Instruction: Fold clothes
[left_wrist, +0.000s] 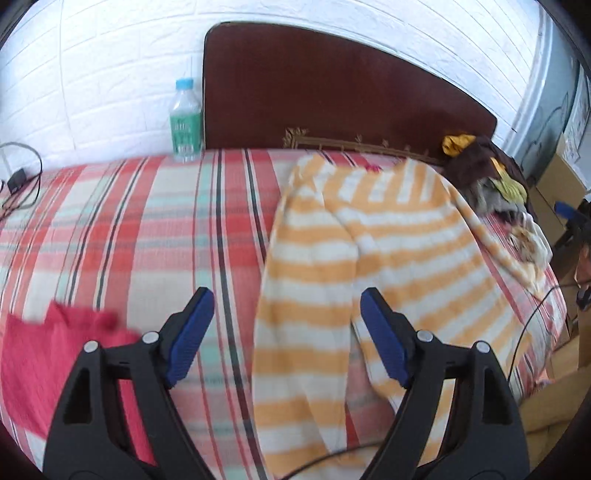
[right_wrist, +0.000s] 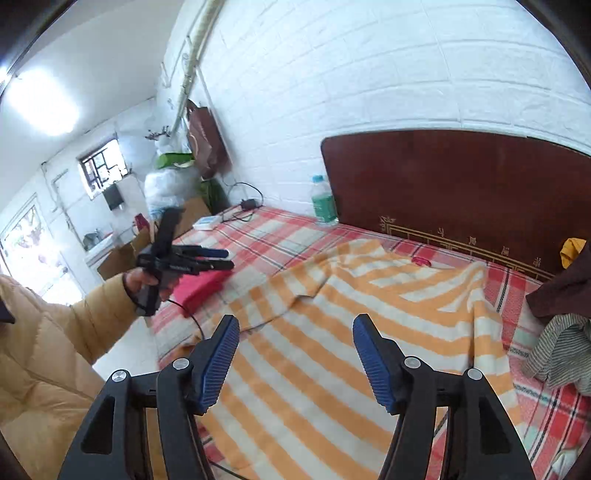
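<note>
An orange and white striped garment (left_wrist: 369, 251) lies spread on the plaid bed (left_wrist: 129, 229), with one sleeve folded over its body. It also shows in the right wrist view (right_wrist: 351, 314). My left gripper (left_wrist: 286, 299) is open and empty, held above the garment's left edge; it also appears at the left of the right wrist view (right_wrist: 221, 258). My right gripper (right_wrist: 295, 325) is open and empty above the garment's near part. A folded red garment (left_wrist: 55, 362) lies at the bed's left, and shows in the right wrist view (right_wrist: 201, 286).
A pile of mixed clothes (left_wrist: 495, 177) sits at the bed's right by the dark headboard (left_wrist: 332, 96). A water bottle (left_wrist: 185, 120) stands at the headboard's left. A charger and cable (left_wrist: 18, 184) lie at the far left. Cardboard boxes (left_wrist: 561, 184) stand beside the bed.
</note>
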